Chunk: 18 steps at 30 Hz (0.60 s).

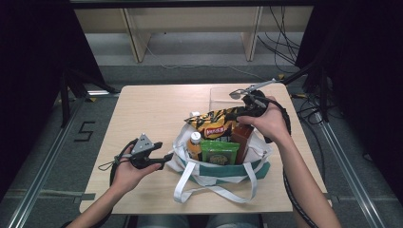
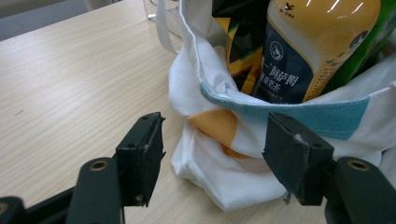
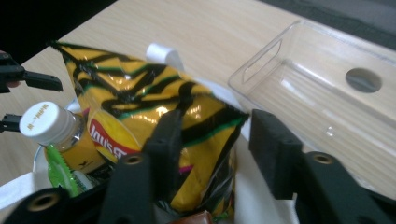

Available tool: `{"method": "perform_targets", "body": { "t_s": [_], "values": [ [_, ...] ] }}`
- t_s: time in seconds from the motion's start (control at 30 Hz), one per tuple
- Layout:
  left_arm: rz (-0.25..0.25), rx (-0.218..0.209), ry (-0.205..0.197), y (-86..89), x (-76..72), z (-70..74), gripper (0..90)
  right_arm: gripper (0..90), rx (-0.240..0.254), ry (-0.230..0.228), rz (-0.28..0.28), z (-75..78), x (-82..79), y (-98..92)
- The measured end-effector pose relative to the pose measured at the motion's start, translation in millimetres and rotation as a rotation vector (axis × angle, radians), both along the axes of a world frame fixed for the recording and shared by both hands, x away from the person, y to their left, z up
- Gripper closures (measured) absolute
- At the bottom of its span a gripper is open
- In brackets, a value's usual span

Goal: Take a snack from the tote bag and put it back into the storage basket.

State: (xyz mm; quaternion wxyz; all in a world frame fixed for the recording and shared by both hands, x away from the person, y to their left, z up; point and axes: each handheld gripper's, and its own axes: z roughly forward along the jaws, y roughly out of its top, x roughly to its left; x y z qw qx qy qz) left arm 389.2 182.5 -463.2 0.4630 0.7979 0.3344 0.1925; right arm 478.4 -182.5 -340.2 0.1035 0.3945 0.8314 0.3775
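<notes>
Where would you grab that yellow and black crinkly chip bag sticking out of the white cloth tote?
Probably at the top corner of the yellow and black chip bag that pokes above the white cloth tote, coming from above on the clear plastic bin side. That flat sealed edge is thin and free, and the right gripper already has its open jaws astride it. The lower part is wedged among the white-capped orange bottle and other packs.

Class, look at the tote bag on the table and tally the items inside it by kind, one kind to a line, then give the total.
Crisp bag: 1
Drink bottle: 1
Green packet: 1
Brown box: 1
Total: 4 items showing in the tote bag; anything deeper in the bag is hidden.
</notes>
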Motion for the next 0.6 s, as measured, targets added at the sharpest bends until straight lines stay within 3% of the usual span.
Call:
{"method": "perform_targets", "body": {
  "t_s": [0.07,0.1,0.17,0.2,0.23,0.27,0.3,0.37,0.53,0.57,0.6],
  "values": [
    [-0.005,0.001,-0.001,0.1,0.2,-0.1,37.0,54.1,0.010,0.017,0.020,-4.1,4.7,0.3],
    [-0.004,0.001,0.000,0.1,0.1,-0.2,37.0,60.5,0.028,0.055,0.023,-5.7,5.6,1.9],
    [-0.007,0.002,0.004,0.7,0.6,-0.4,37.0,64.1,0.034,0.062,0.015,-5.6,5.5,3.5],
    [-0.005,0.001,0.003,0.8,0.8,-0.6,37.0,67.2,0.023,0.032,0.037,-6.3,8.3,2.0],
    [0.000,-0.001,0.007,0.8,0.7,-0.7,37.0,75.2,0.010,0.029,0.045,-5.4,8.4,3.8],
    [0.000,-0.001,0.007,0.8,0.7,-0.7,37.0,75.2,0.010,0.029,0.045,-5.4,8.4,3.8],
    [0.000,-0.002,0.006,0.8,0.6,-0.6,37.0,81.2,0.013,0.047,0.043,-4.3,7.5,5.4],
    [-0.002,0.000,0.006,0.7,0.3,-0.4,37.0,87.4,0.015,0.041,0.048,-3.9,8.9,5.7],
    [0.004,0.000,0.003,1.1,-0.1,0.0,37.0,90.0,0.023,0.053,0.027,-4.0,8.6,8.7],
    [0.004,0.000,0.003,1.3,0.0,0.0,37.0,90.0,-0.002,0.011,0.040,-4.0,7.8,8.8],
    [0.005,0.000,0.003,1.4,-0.1,-0.1,37.0,90.0,-0.002,0.011,0.040,-4.0,7.8,8.8]
  ]
}}
